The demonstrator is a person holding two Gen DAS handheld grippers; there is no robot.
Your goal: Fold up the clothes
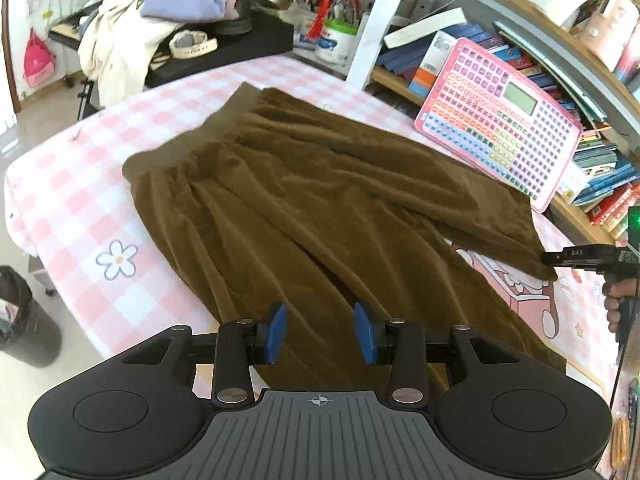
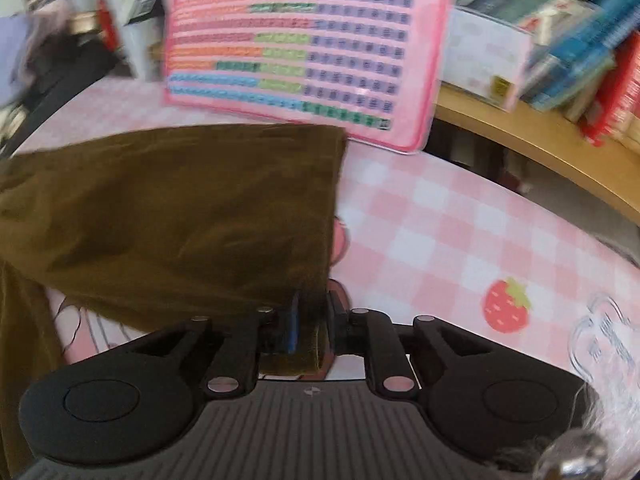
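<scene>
Brown velvety trousers lie spread on the pink checked tablecloth, waistband toward the far left and both legs running toward me. My left gripper hovers over the near leg, its blue pads apart with only flat cloth beneath them. My right gripper is shut on the hem corner of the other trouser leg; a fold of brown cloth sits between its fingers. In the left wrist view the right gripper shows at the right edge, at that hem.
A pink button-board toy leans on the bookshelf just behind the trousers. Piled clothes cover a black stand at the back. A black bin stands on the floor past the table's left edge. A hand holds the right gripper.
</scene>
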